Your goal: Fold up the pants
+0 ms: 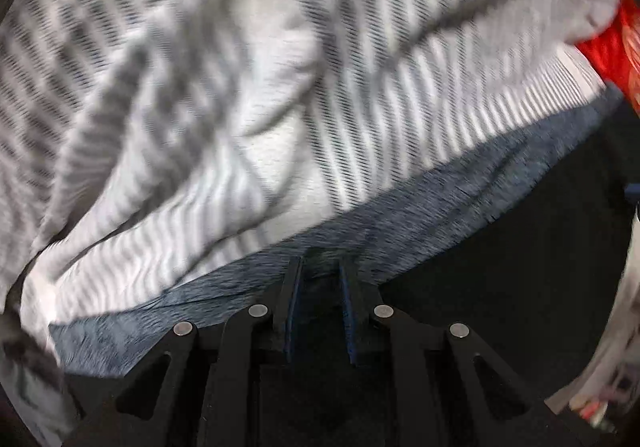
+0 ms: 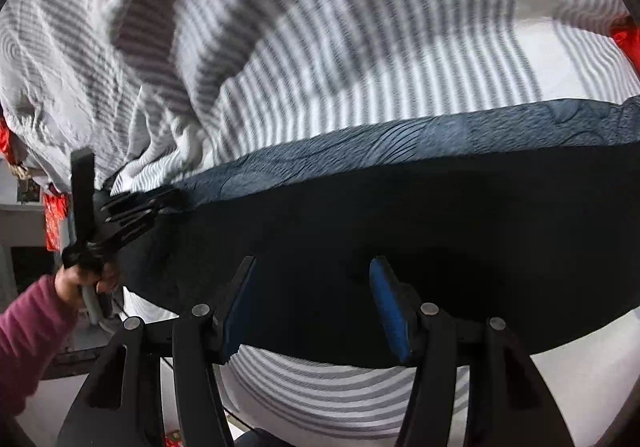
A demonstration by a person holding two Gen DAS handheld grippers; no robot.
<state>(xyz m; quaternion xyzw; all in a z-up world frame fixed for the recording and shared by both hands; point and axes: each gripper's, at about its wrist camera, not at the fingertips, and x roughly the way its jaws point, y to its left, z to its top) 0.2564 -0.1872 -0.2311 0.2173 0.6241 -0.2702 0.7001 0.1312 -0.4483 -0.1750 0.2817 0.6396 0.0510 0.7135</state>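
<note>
Left gripper [image 1: 320,267]: fingers narrow, pinched on the waistband edge of the pants [image 2: 360,215]. I hold the band because it's the stiffest line on the garment, so the corner doesn't sag or twist while carried. In the left wrist view the heathered grey-blue waistband [image 1: 400,203] runs right across and dips between my 2 pads, fabric bunched there.

Pants location: dark, lying flat on the striped bedspread [image 2: 360,47], waistband along the far edge, dark body spread toward me. Bed, not a tabletop.

Right gripper [image 2: 312,303]: fingers moderately wide, nothing between the blue pads [image 2: 390,311], hanging just above the dark cloth. My read: it is empty and placed to take the next hold on the near side.

From the right wrist view, the left gripper sits at the far left end of the waistband, with the person's hand [image 2: 80,283] and maroon sleeve [image 2: 28,339] behind it. Gripping that end corner makes sense for a lengthwise fold, 1 leg over the other.

Red item [image 1: 612,47] at the bed edge, blurred, can't identify.

Risk: thin pinch on 1 corner; a fast drag could slip it.
</note>
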